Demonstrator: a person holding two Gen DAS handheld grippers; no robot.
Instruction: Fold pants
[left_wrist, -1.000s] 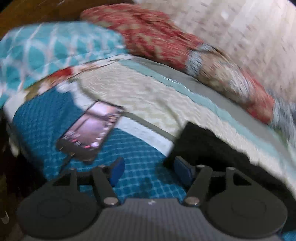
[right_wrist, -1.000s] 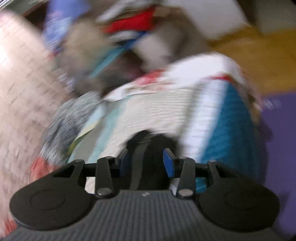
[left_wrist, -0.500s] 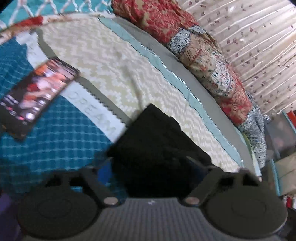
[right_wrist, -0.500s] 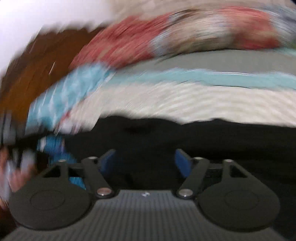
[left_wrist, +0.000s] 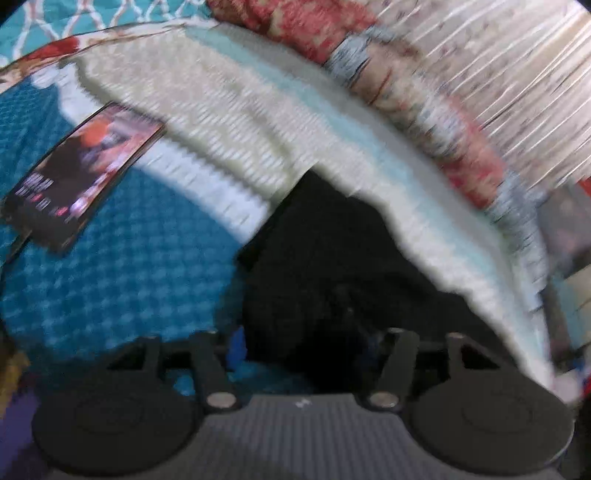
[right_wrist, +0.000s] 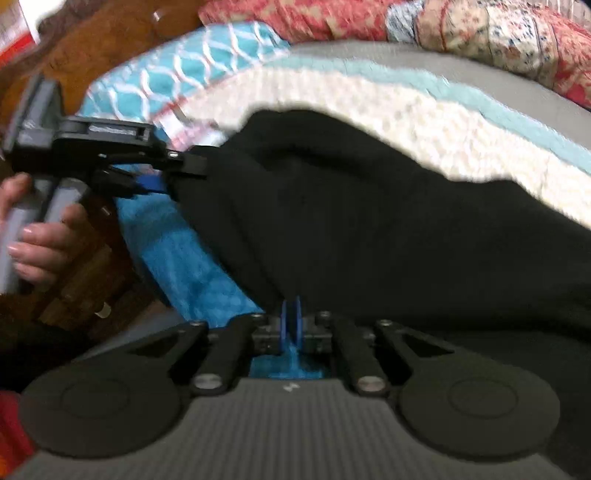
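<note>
The black pants (right_wrist: 369, 221) lie on the bed, across the cream and teal quilt. In the left wrist view the pants (left_wrist: 325, 266) fill the space ahead of my left gripper (left_wrist: 306, 343), whose blue pads stand wide apart around the near end of the cloth. In the right wrist view my right gripper (right_wrist: 291, 325) has its blue pads pressed together at the pants' near edge; cloth between them is not clear. The left gripper (right_wrist: 162, 177) also shows there, held by a hand at the pants' left end.
A phone (left_wrist: 81, 177) with a lit screen lies on the teal quilt at left. A teal patterned pillow (right_wrist: 177, 77) and a red patterned blanket roll (right_wrist: 480, 37) lie along the far side. A wooden headboard (right_wrist: 92, 51) stands at left.
My right gripper has shut, its pads now together at the pants' edge. My left gripper stays open over the pants' end and has shifted slightly.
</note>
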